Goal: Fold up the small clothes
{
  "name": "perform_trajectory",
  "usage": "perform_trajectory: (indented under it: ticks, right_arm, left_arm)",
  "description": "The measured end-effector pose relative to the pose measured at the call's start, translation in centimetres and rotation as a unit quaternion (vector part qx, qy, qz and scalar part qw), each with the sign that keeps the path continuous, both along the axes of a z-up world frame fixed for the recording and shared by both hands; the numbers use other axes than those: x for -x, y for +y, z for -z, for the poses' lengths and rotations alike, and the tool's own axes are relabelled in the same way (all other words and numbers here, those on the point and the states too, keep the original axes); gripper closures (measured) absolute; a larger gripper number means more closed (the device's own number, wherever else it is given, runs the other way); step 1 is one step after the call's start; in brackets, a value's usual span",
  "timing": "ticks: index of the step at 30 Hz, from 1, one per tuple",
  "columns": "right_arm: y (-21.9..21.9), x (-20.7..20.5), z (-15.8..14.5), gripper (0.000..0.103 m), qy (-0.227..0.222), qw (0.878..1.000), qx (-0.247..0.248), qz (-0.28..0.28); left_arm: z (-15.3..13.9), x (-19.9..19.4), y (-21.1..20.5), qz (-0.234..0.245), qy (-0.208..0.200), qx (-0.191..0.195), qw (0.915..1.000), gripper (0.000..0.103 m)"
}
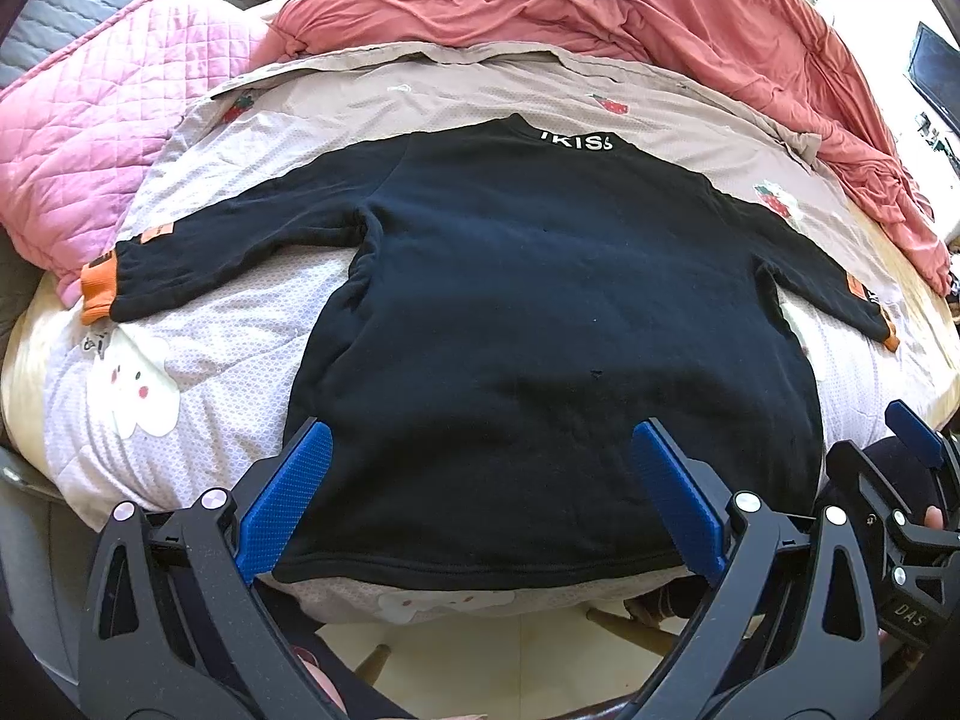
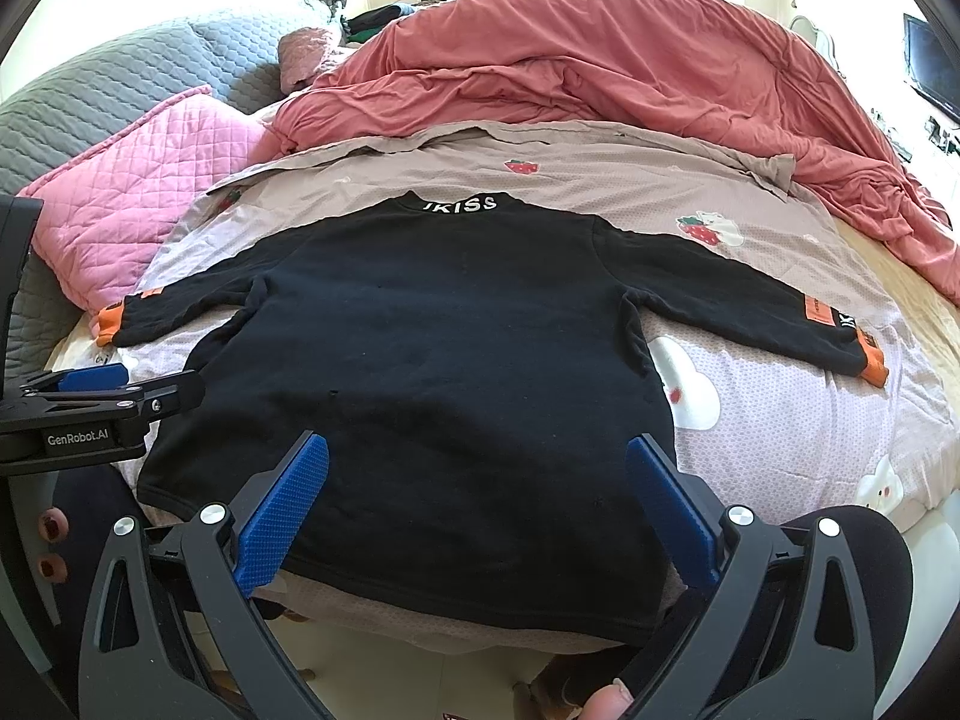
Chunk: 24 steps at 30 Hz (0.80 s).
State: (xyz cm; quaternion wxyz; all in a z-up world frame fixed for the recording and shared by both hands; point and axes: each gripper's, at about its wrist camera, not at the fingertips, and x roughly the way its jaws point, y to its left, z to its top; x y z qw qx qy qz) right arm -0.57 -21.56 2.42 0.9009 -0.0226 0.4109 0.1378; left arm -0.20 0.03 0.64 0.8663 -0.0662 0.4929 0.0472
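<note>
A small black sweatshirt [image 1: 540, 312] lies flat and spread open on a bed, collar away from the cameras and hem at the near edge of the mattress, both sleeves stretched sideways. The fabric is matt and thick, with a stitched hem band; white lettering [image 2: 459, 204] runs across the back of the collar, and each sleeve ends in an orange cuff [image 1: 99, 291] with a small orange patch above it. It rests on a thin quilted sheet [image 2: 780, 396] in pale lilac and taupe, printed with strawberries and white clouds. Beyond this lie a crumpled coral duvet [image 1: 630, 12], a pink diamond-quilted pillow [image 2: 150, 192] and a grey quilted cover [image 2: 120, 78]. The left gripper [image 1: 480, 492] hangs over the hem toward the garment's left half, its blue textured pads [image 1: 288, 498] spread wide apart and holding nothing; the right gripper [image 2: 477, 498] hangs over the hem likewise, its blue pads [image 2: 282, 510] equally splayed, empty. Whether the pad tips touch the cloth cannot be told. The left wrist view alone shows the right gripper from the side at its right border, and chair or table legs [image 1: 630, 630] on a pale floor below the mattress. The right wrist view alone shows the left gripper's black body with printed branding [image 2: 78, 438] at its left border, painted fingernails [image 2: 51, 528] beneath it, a dark-clad knee [image 2: 858, 570] at lower right, and a dark screen [image 2: 933, 66] at the far right.
</note>
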Motion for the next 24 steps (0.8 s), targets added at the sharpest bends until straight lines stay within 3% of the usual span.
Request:
perform_trajectory:
  ticks: [24]
  right_arm:
    - [-0.90, -0.47, -0.15, 0.004, -0.003, 1.000, -0.002, 0.015]
  left_arm:
    - [-0.31, -0.29, 0.19, 0.001, -0.001, -0.001, 1.0000, 0.009]
